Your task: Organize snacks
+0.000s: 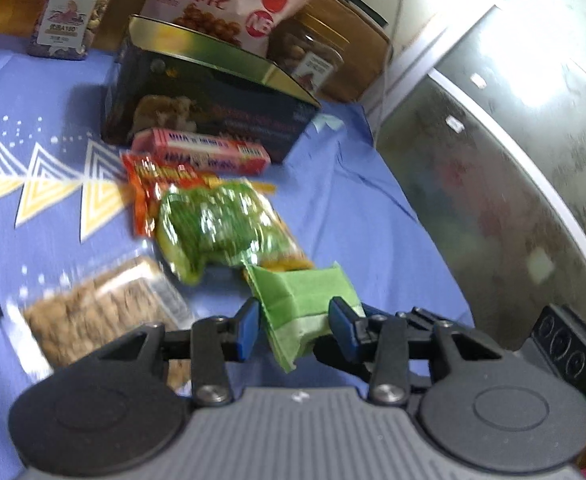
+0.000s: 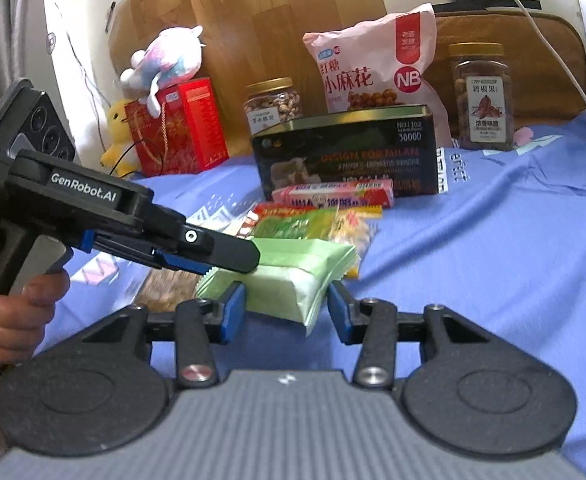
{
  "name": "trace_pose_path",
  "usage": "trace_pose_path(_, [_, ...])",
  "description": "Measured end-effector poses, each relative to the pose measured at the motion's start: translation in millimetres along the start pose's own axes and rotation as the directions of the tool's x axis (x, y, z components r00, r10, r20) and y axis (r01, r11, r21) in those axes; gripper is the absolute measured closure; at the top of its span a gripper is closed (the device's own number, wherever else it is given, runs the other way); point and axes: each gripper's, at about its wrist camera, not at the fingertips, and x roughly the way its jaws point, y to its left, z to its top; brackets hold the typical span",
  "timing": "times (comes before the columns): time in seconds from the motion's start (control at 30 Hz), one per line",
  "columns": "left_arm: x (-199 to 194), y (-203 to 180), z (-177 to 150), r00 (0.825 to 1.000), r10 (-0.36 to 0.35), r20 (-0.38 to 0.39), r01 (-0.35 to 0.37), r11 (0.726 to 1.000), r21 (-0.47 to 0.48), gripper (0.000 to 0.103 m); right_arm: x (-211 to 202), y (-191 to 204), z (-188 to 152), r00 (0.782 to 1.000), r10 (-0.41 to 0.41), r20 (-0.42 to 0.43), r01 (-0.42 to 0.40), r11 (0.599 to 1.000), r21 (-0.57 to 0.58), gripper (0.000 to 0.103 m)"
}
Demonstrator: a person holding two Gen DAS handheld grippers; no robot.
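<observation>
A pale green snack packet sits crosswise between the blue pads of my left gripper, which is shut on one end of it. In the right wrist view the same green packet fills the gap of my right gripper, whose pads press its sides. There my left gripper comes in from the left, held by a hand, and pinches the packet's far end. The packet hangs just above the blue cloth. Behind it lie a green clear bag, a red-orange packet and a pink stick box.
A black tin holds a pink bag. Nut jars, a red gift box and plush toys stand at the back. A clear tray of brown snacks lies near left. A grey wall bounds the right.
</observation>
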Motion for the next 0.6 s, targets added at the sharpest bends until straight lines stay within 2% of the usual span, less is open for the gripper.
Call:
trace_pose_path(0.3, [-1.8, -5.5, -30.5, 0.999, 0.02, -0.034, -0.019, 0.999, 0.033, 0.064, -13.6, 16.1, -28.7, 0.999, -0.014, -0.03, 0.013, 0.999, -0.045, 0.053])
trace_pose_path(0.5, [-3.8, -7.7, -36.5, 1.0, 0.021, -0.018, -0.02, 0.999, 0.047, 0.059, -16.6, 22.3, -37.1, 0.999, -0.045, -0.012, 0.044, 0.996, -0.076, 0.052])
trace_pose_path(0.6, [-5.0, -10.5, -39.0, 1.0, 0.024, -0.008, -0.024, 0.998, 0.064, 0.051, -17.8, 22.2, -39.3, 0.998, -0.061, 0.003, 0.061, 0.995, -0.082, 0.047])
